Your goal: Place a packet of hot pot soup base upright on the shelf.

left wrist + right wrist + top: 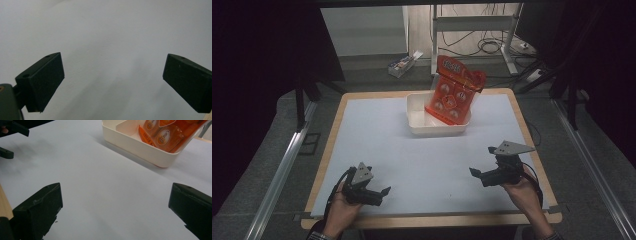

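High view: orange pouch [453, 89] stands tilted in white tub [418, 121], far side of bench [412, 165]. Pouch looks light, crinkly, slippery film; best pinch likely top seal edge. Left claw [379, 192] and right claw [475, 172] both near bench front edge, well clear of tub, jaws spread wide, empty, angled inward.

The left gripper [112, 82] holds its two black jaws wide apart, one at the lower left and one at the lower right. Between them and beyond them lies a plain white table surface [112, 37], with soft grey shadows on it.
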### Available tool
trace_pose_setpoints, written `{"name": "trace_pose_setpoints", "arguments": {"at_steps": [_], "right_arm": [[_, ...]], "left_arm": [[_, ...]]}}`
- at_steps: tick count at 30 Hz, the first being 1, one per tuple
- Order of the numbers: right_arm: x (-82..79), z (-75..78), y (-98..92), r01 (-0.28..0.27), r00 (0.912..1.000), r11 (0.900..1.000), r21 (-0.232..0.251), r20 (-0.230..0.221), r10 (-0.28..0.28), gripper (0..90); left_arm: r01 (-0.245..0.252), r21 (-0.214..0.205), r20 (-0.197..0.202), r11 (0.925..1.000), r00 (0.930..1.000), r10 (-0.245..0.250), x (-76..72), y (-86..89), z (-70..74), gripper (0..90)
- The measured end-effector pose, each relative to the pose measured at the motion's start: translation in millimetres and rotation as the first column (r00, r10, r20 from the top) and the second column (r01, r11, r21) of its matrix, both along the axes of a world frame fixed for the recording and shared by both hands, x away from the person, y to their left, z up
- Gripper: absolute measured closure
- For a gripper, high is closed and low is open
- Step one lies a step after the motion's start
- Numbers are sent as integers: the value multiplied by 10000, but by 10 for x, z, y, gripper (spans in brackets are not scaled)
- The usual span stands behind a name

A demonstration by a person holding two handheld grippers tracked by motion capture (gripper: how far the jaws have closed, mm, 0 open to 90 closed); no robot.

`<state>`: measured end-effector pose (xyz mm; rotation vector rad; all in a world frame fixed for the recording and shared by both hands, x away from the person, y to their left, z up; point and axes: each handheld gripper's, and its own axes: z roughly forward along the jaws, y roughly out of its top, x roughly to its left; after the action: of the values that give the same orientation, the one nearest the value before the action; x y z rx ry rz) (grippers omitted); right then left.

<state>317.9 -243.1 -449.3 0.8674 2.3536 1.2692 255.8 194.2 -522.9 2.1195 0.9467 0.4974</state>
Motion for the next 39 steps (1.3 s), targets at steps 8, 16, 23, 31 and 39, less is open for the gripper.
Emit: {"name": "trace_pose_setpoints", "arguments": {"at_steps": [8, 16, 23, 31, 39], "right_arm": [[-89, -70, -77, 189, 9998, 9995, -266, 90, -186, 0], [-172, -156, -180, 499, 9986, 9972, -560, 191, -489, 0], [-202, -263, -281, 843, 9964, 9924, -899, 123, -836, 0], [-207, -423, -348, 1118, 9932, 9822, -1511, -157, -1155, 0], [-141, -550, -408, 1256, 9889, 9769, -1728, -567, -1372, 0]], "left_arm": [[10, -1, -7, 10000, 10000, -10, -1, -1, 0, 35], [31, 20, -10, 10000, 10000, -31, 0, -6, -3, 35], [64, 50, -37, 10000, 10000, -64, 0, -9, -6, 35], [204, 294, 111, 9994, 9997, -208, -7, -26, -13, 32], [276, 370, 109, 9989, 9995, -280, -6, -33, -23, 28]]}}
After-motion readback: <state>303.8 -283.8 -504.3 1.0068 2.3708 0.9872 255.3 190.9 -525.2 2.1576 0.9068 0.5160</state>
